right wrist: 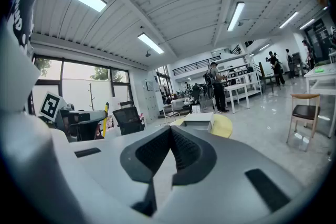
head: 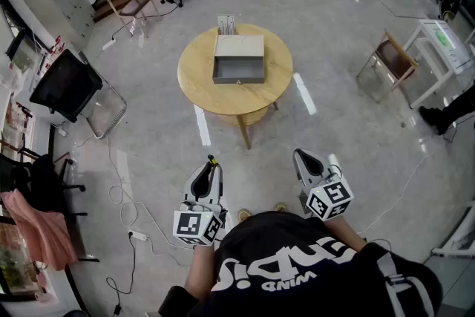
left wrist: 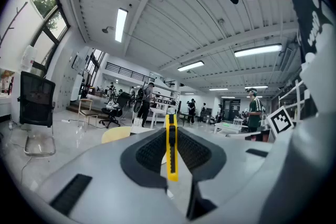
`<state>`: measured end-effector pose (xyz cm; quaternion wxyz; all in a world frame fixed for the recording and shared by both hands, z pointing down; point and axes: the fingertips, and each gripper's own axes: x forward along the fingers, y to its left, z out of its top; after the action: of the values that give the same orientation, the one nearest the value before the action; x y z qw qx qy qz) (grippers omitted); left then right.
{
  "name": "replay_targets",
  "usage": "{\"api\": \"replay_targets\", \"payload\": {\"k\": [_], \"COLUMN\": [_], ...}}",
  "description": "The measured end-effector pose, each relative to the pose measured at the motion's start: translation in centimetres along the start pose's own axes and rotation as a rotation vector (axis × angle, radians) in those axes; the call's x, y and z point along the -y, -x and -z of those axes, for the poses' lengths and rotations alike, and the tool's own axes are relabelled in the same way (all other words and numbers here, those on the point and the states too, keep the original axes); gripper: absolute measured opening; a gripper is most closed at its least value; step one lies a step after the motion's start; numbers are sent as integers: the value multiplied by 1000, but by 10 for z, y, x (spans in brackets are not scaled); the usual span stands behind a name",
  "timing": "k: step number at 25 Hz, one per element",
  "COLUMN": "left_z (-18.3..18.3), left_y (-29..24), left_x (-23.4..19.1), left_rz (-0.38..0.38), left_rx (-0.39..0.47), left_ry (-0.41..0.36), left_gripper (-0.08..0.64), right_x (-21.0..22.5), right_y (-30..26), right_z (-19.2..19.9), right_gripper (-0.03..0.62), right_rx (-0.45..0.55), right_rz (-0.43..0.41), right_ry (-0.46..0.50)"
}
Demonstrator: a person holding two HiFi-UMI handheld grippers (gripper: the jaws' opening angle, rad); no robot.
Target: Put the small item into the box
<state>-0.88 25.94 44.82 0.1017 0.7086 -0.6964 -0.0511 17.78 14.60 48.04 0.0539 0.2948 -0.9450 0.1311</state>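
Left gripper point(head: 211, 165) is clamping a yellow knife point(left wrist: 171, 147) | right gripper point(head: 303, 157) is holding its jaws together, empty | box point(head: 239, 47) is sitting open on the round table point(head: 223, 102), well apart.

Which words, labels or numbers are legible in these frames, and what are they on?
Black shirt: large white print, seen upside down, not readable.
Cubes on left gripper and right gripper: square marker patterns, no words.
Box: no text visible.
Object behind the box: too small to read.
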Motion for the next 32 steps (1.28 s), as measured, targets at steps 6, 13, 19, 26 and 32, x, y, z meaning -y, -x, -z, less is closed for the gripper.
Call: {"api": "replay_targets", "payload": {"k": [6,13,19,26,32], "left_z": [0,-3,5,0,1], "left_y": [1,2,4,-6,-27], "left_x": [-4,-15,-29,-42,-55], "left_rz": [7,44,103,132,145], "left_rx": [3,-10,-9,-6,3], "left_ry": [8,-35,-43,-25,-18], "left_gripper": [72,72,72,72,72], "right_x": [-6,-25,-38,-40,-26], "right_y": [-2,-7,-9,-14,-33], "right_z": [-1,7,22,23,23], "right_gripper": [3,3,3,3,3], "right_rx": [14,15,31,42,49], "right_rz": [-4,8,50,95,114], "right_ry": [-13,-23,-20,-34,-31]}}
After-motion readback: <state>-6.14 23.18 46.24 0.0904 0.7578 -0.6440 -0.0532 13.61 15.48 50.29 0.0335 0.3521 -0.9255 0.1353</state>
